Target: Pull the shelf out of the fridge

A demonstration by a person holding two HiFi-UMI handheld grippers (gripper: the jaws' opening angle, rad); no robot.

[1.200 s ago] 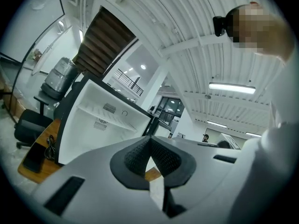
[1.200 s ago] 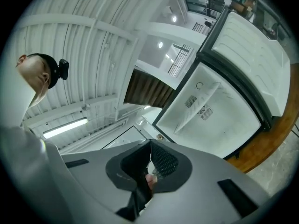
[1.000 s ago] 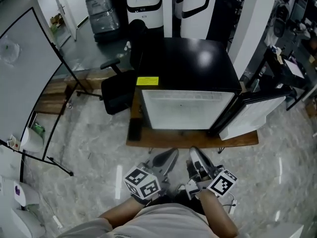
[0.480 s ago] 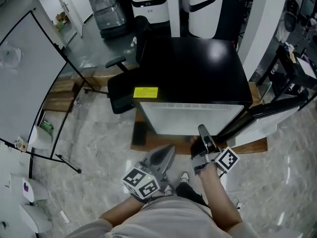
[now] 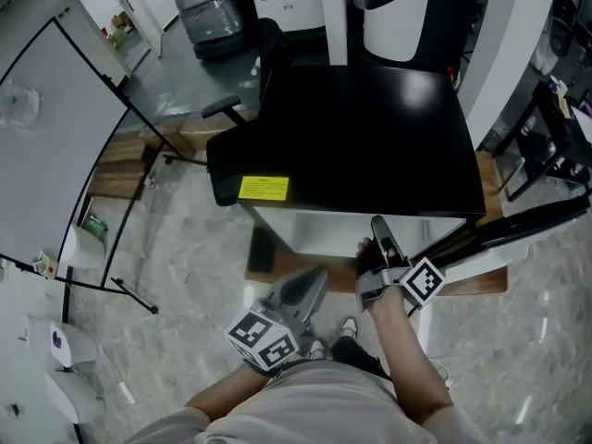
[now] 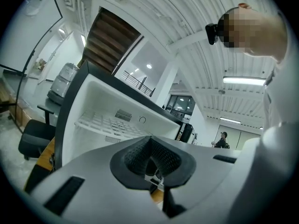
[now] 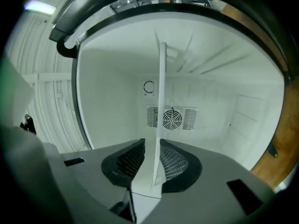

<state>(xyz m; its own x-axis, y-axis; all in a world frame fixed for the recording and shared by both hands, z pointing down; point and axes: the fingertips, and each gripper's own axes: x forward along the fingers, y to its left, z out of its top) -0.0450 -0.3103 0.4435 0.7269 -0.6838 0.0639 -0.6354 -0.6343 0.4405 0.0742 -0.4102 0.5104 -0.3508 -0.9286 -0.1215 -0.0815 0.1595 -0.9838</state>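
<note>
The black fridge [image 5: 351, 137] stands on a low wooden platform [image 5: 462, 280], its door [image 5: 518, 225] swung open to the right. My right gripper [image 5: 377, 225] reaches into the open front, turned on its side. In the right gripper view the white shelf [image 7: 161, 101] runs edge-on between the jaws of that gripper [image 7: 152, 160]; they are opening and a gap shows beside the shelf. My left gripper [image 5: 319, 276] hangs back in front of the fridge, shut on nothing [image 6: 152, 164]. Its view shows the white interior with the shelf [image 6: 105, 125] across it.
A black office chair [image 5: 236, 169] stands against the fridge's left side. A glass partition on a stand [image 5: 102, 202] lies further left. A yellow label [image 5: 264, 188] marks the fridge top's front corner. A fan grille [image 7: 172, 118] sits on the fridge's back wall.
My right gripper has moved forward from near my body up to the fridge's open front. The head view has drawn closer over the fridge. The left gripper has stayed low.
</note>
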